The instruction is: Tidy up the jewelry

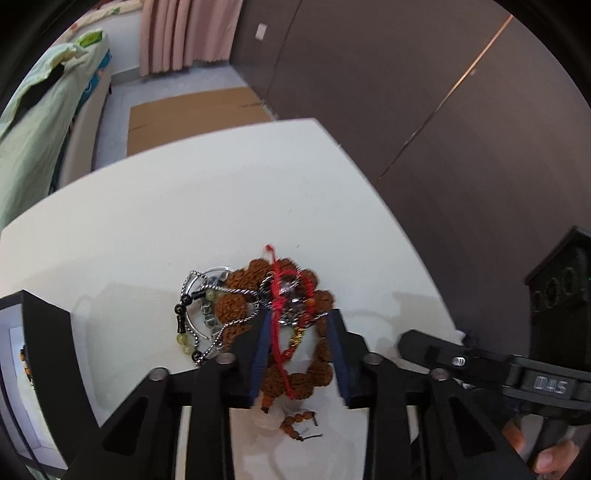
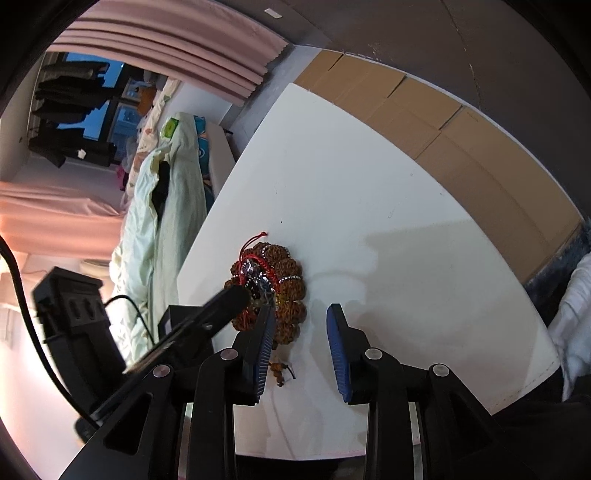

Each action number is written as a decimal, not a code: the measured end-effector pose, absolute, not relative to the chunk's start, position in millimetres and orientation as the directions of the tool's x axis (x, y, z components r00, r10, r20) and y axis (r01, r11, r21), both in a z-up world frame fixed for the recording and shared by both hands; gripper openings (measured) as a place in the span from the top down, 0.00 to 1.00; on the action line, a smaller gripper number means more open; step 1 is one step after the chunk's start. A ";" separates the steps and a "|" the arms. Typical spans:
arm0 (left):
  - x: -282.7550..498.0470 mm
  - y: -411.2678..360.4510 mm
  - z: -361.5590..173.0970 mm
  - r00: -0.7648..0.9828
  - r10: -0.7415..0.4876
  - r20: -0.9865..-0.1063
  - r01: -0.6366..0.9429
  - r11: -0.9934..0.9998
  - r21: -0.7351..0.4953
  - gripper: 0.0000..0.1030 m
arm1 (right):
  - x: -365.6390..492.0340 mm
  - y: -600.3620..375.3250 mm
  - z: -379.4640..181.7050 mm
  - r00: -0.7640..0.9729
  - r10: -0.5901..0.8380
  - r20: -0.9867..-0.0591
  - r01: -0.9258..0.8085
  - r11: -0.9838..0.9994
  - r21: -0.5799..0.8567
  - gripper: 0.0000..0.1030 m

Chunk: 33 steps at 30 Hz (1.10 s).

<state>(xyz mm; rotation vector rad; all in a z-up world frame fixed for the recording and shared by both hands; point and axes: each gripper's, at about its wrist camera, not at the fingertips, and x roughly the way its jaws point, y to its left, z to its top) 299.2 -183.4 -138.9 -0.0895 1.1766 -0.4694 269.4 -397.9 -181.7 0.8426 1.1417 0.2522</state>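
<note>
Nearest, the left claw [image 1: 299, 350] hangs over the jewelry pile [image 1: 258, 317] with its jaws partly open. The red cord [image 1: 279, 332] and part of the brown bead string [image 1: 295, 376] lie in the gap, but neither blue pad looks pressed on them, so I'd say it holds nothing. The right claw [image 2: 301, 343] is also partly open and empty; its left finger sits at the pile's edge, and bare desk [image 2: 369, 184] shows between the jaws.

The pile lies toward the near side of the white desk, all tangled: rough brown beads, the thin red knotted cord, a silver chain [image 1: 221, 325], a metal bangle [image 1: 195, 284], and a strand of black and pale green beads [image 1: 181, 321].

It all looks light and limp. The strings should sag and drag their neighbours along, and the chain seems likely to slip off flat pads. I'd guess the big brown beads offer the surest hold, since they are knobbly and firm. The cord is thin, and pinching it may lift the whole knot. The bangle is the only stiff piece and is best taken by its rim.

The only writing I can read is "DAS", on the right claw's body in the left view. Beyond the desk lie flat cardboard [image 1: 192, 118] on the floor and a pink curtain [image 1: 184, 33].
</note>
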 end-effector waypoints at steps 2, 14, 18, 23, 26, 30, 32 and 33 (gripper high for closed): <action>302.8 -183.1 -142.8 0.300 -0.384 -0.874 0.298 0.907 -0.296 0.72 | 268.6 -400.0 -181.9 0.429 0.582 -0.691 0.233 0.668 0.707 0.70; 313.4 -172.5 -141.4 0.317 -0.398 -0.861 0.272 0.908 -0.320 0.96 | 267.5 -400.6 -185.5 0.424 0.581 -0.694 0.236 0.669 0.705 0.70; 311.3 -163.1 -124.4 0.339 -0.458 -0.822 0.276 0.884 -0.378 0.96 | 271.6 -391.8 -186.8 0.405 0.604 -0.686 0.211 0.669 0.713 0.70; 306.4 -153.2 -106.5 0.366 -0.506 -0.781 0.282 0.860 -0.425 0.96 | 280.1 -372.3 -189.4 0.376 0.622 -0.687 0.186 0.675 0.714 0.67; 302.4 -143.4 -93.5 0.392 -0.537 -0.747 0.284 0.843 -0.457 0.96 | 285.5 -363.4 -190.4 0.372 0.593 -0.715 0.191 0.704 0.684 0.55; 298.2 -129.4 -77.2 0.429 -0.560 -0.709 0.289 0.828 -0.480 0.96 | 295.5 -350.0 -188.9 0.375 0.524 -0.765 0.189 0.764 0.617 0.55; 297.0 -121.6 -71.4 0.446 -0.565 -0.694 0.286 0.825 -0.487 0.96 | 302.3 -344.9 -191.0 0.366 0.493 -0.789 0.193 0.789 0.583 0.55; 296.4 -117.0 -68.8 0.455 -0.564 -0.689 0.283 0.825 -0.489 0.96 | 304.1 -343.2 -192.7 0.360 0.485 -0.797 0.193 0.797 0.572 0.54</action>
